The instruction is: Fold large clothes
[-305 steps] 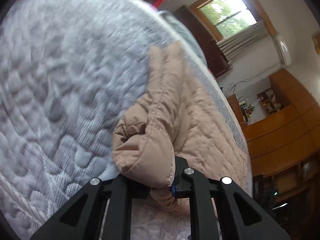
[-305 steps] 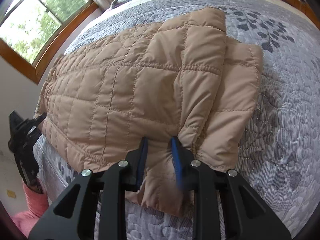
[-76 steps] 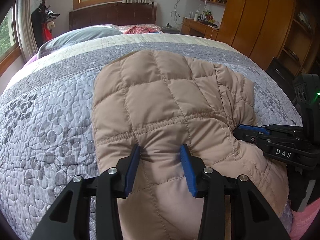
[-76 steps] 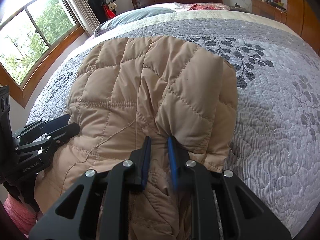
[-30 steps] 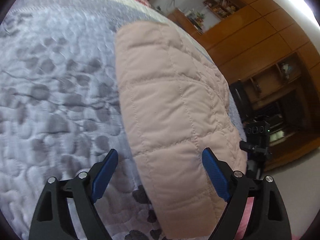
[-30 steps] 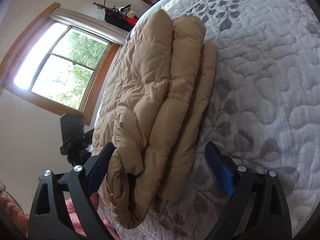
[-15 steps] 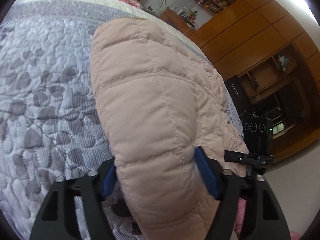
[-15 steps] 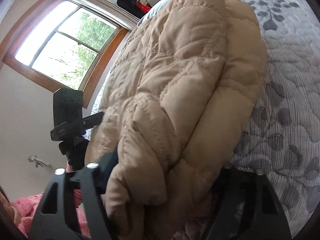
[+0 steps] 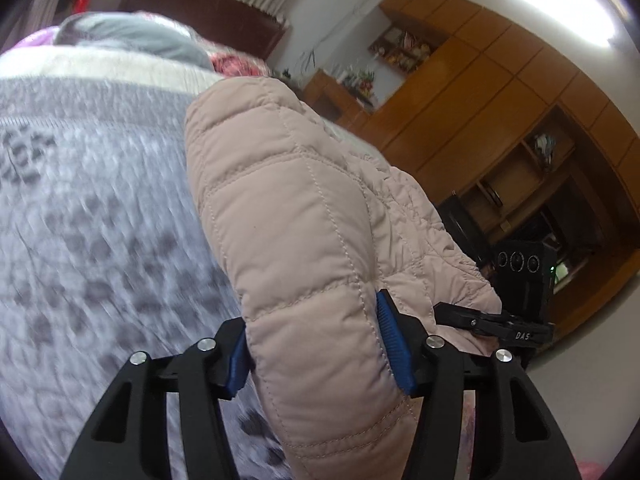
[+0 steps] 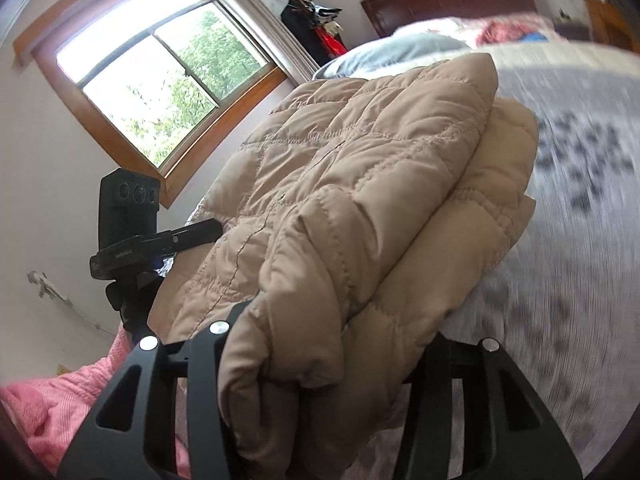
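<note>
Fingers [image 9: 394, 340] of the left gripper [image 9: 318, 344] and right gripper [image 10: 320, 364] clamp opposite ends of the folded beige quilted puffer jacket [image 10: 360, 184] over the grey quilted bed [image 9: 80, 200], so both should stay level to keep the layers stacked.

Left gripper [image 9: 316, 344] is clamping the near end of a folded beige quilted jacket [image 9: 288, 208], its blue pads [image 9: 394, 344] pressing in on either side of the thick bundle. The jacket is stretching away from the camera over a grey patterned bedspread [image 9: 92, 208], which is appearing blurred. The right gripper [image 9: 496, 326], black and marked "DAS", is meeting the jacket's right edge; its jaws are lying hidden behind the fabric. A dark headboard [image 9: 204, 12], a grey pillow [image 9: 132, 38] and wooden cabinets [image 9: 500, 112] are filling the background.
</note>
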The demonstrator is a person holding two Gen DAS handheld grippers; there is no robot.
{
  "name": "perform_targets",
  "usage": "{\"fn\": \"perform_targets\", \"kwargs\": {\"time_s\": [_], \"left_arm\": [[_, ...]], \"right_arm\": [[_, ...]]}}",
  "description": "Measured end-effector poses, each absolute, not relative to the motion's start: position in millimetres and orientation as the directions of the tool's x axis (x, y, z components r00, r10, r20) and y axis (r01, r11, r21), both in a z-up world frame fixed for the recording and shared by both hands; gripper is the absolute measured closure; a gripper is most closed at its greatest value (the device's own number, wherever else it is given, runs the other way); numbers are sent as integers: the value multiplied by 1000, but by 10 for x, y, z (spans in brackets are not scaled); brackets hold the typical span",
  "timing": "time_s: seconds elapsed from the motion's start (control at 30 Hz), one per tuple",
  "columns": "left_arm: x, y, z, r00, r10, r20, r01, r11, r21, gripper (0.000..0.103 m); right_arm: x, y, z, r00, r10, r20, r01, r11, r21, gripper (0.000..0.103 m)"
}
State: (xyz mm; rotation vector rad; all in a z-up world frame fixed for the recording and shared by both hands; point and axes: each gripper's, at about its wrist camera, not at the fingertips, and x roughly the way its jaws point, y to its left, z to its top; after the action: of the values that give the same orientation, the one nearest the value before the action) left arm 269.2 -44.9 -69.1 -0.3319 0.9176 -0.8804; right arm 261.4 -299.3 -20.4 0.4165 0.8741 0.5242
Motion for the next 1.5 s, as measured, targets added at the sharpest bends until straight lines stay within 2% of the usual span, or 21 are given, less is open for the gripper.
{"fn": "perform_targets", "kwargs": {"time_s": [0.2, 0.33, 0.47, 0.53, 0.73, 0.87, 1.1, 1.33, 1.5], "left_arm": [[3245, -221, -749, 390, -754, -529, 474, 657, -587, 46], [3686, -39, -963, 421, -728, -540, 430, 685, -588, 46], [4037, 41, -1300, 398, -697, -596, 367, 717, -593, 45], [4073, 90, -1407, 391, -701, -597, 371, 714, -594, 43], [3967, 131, -1428, 394, -671, -628, 378, 741, -555, 31], [3723, 138, -1272, 434, -605, -668, 387, 794, -469, 24], [3172, 235, -1199, 477, -507, -718, 393, 854, -342, 21], [3054, 230, -1333, 472, -493, -731, 374, 863, -340, 19], [3065, 159, -1366, 489, -467, -737, 382, 874, -300, 19]], "right_arm": [[3425, -2747, -152, 535, 553, -639, -279, 829, 484, 58], [4000, -2673, -403, 501, 559, -661, -258, 825, 502, 58], [4297, -2618, -743, 454, 565, -689, -217, 820, 530, 58], [4348, -2609, -866, 445, 580, -682, -206, 808, 552, 54], [4204, -2758, -859, 443, 586, -679, -180, 800, 573, 37], [3828, -2901, -771, 462, 565, -683, -182, 815, 550, 37], [3278, -3108, -750, 489, 540, -685, -157, 827, 540, 41], [3324, -3052, -1058, 444, 502, -742, -90, 849, 520, 45], [3292, -3025, -1042, 451, 488, -748, -89, 858, 506, 46]]}}
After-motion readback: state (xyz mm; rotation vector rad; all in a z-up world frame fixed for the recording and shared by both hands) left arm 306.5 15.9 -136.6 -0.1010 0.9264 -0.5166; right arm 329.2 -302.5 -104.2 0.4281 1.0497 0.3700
